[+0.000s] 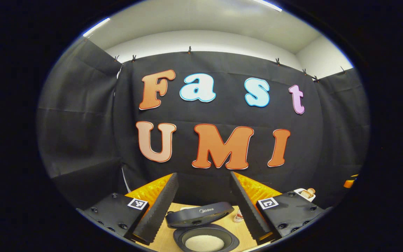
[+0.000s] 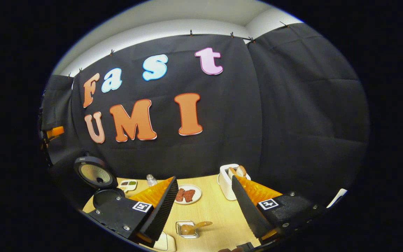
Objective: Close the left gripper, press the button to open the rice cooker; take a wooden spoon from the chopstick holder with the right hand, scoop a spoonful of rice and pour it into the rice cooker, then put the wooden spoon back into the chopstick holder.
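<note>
1. While held above the wooden table [image 2: 208,210], right gripper [image 2: 205,204] spread wide, nothing between its fingers [image 2: 163,206].
2. Just below and between them, wooden spoon [image 2: 191,228] lying bowl-down in a small clear holder [image 2: 186,229], handle angled out to the right.
3. Farther off: plate [image 2: 187,193] with two reddish pieces, white toaster [image 2: 228,182] with bread, small dish and bottle near the wall.
4. At far left of the right gripper view, rice cooker [image 2: 98,176] standing with lid raised.
5. Left gripper [image 1: 204,206] likewise wide apart and empty, poised over the open rice cooker [image 1: 205,227], white rice [image 1: 204,242] visible in the pot.
</note>
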A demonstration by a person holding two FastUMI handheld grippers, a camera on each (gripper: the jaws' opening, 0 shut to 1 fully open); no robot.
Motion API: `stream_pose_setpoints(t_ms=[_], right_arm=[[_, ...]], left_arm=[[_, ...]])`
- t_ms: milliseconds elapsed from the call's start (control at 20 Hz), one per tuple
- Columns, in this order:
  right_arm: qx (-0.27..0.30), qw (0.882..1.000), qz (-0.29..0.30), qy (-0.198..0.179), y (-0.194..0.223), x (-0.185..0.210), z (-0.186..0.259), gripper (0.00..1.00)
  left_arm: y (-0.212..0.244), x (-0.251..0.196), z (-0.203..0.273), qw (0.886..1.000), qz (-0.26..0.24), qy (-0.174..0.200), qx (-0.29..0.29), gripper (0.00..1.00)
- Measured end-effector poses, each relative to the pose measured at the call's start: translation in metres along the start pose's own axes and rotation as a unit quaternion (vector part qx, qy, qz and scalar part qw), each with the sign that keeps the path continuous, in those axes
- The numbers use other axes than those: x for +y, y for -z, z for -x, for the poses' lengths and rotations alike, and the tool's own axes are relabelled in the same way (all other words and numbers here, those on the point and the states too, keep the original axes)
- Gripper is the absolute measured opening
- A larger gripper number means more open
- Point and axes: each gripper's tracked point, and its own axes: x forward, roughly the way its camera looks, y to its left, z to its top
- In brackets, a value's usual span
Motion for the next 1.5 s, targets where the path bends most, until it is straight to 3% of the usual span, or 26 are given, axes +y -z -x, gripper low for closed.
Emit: stream_pose_setpoints(t_ms=[150, 250, 400, 550, 650, 850, 1050, 1150, 1200, 1250, 1450, 1500], right_arm=[[-0.017, 1.0, 0.01, 0.017, -0.023, -0.007, 0.016, 0.95], [-0.025, 0.999, 0.009, 0.023, -0.034, -0.008, 0.027, 0.95], [-0.035, 0.998, 0.008, 0.046, -0.038, -0.02, 0.041, 0.95], [-0.032, 0.998, -0.002, 0.063, -0.037, -0.029, 0.045, 0.95], [-0.031, 0.997, -0.009, 0.068, -0.036, -0.031, 0.047, 0.95], [-0.037, 0.997, -0.019, 0.068, -0.039, -0.024, 0.05, 0.95], [-0.028, 0.998, -0.03, 0.038, -0.029, -0.002, 0.044, 0.95], [-0.024, 0.999, -0.03, 0.024, -0.025, 0.006, 0.041, 0.95], [-0.021, 0.999, -0.029, 0.017, -0.023, 0.01, 0.038, 1.0], [-0.017, 0.999, -0.028, 0.01, -0.021, 0.013, 0.038, 0.95], [-0.004, 1.0, -0.025, -0.014, -0.013, 0.019, 0.034, 0.95], [-0.001, 0.999, -0.026, -0.021, -0.012, 0.021, 0.034, 1.0]], left_arm=[[0.018, -0.003, -0.044, 1.0, -0.008, 0.002, 0.023, 1.0], [0.038, -0.002, -0.068, 0.999, -0.014, 0.003, 0.049, 0.96], [0.077, -0.007, -0.099, 0.996, 0.007, 0.026, 0.087, 1.0], [0.125, 0.008, -0.116, 0.99, 0.011, 0.01, 0.137, 0.96], [0.147, 0.015, -0.119, 0.987, 0.011, 0.003, 0.16, 0.99], [0.166, 0.012, -0.106, 0.986, 0.02, 0.017, 0.166, 1.0], [0.175, 0.0, -0.086, 0.986, 0.011, 0.028, 0.165, 0.96], [0.185, -0.01, -0.069, 0.985, 0.016, 0.042, 0.167, 0.99], [0.19, -0.016, -0.06, 0.984, 0.017, 0.048, 0.17, 0.97], [0.197, -0.02, -0.051, 0.984, 0.015, 0.053, 0.171, 0.99], [0.232, -0.04, -0.013, 0.981, -0.008, 0.065, 0.183, 0.99], [0.243, -0.045, -0.005, 0.98, -0.007, 0.065, 0.189, 0.99]])
